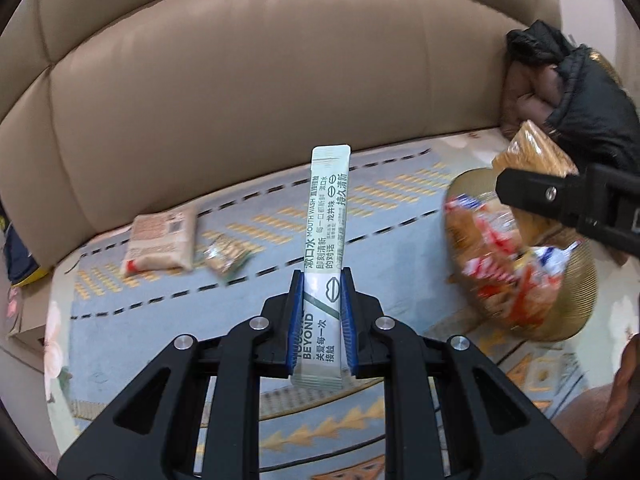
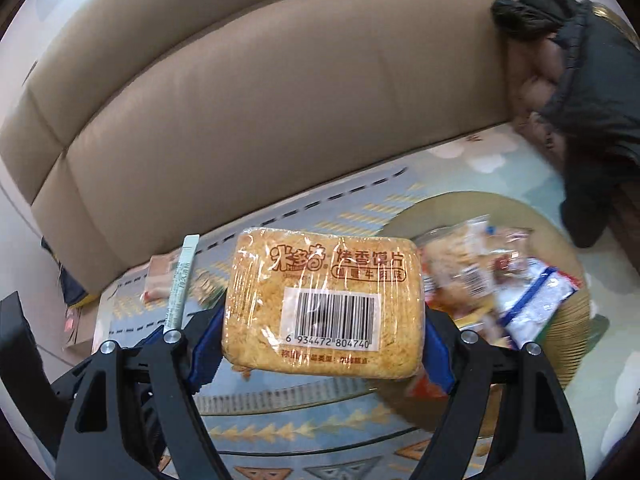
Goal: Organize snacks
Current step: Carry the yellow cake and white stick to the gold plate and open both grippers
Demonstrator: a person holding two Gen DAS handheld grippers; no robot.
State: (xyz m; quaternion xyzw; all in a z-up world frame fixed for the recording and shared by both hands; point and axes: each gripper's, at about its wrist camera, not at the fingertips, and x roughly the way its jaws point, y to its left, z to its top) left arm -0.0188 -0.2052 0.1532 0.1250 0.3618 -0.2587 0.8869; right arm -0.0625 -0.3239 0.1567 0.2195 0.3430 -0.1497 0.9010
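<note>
Both my grippers are holding packets over the rug.

My left gripper [image 1: 322, 276] is clamping a sachet [image 1: 326, 248] upright; my right gripper [image 2: 324, 316] is gripping a cracker pack [image 2: 324, 296] beside the gold basket [image 2: 568, 344] of snacks [image 2: 500, 280].

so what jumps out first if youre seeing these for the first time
Each gripper is clamped on something: the left gripper holds a long pale green mouthwash sachet sticking straight out ahead, and the right gripper grips a clear-wrapped pack of toasted bread slices with its barcode facing the camera. To the right, a gold basket on the patterned mat is piled with bright snack bags, with the beige sofa back behind.
</note>
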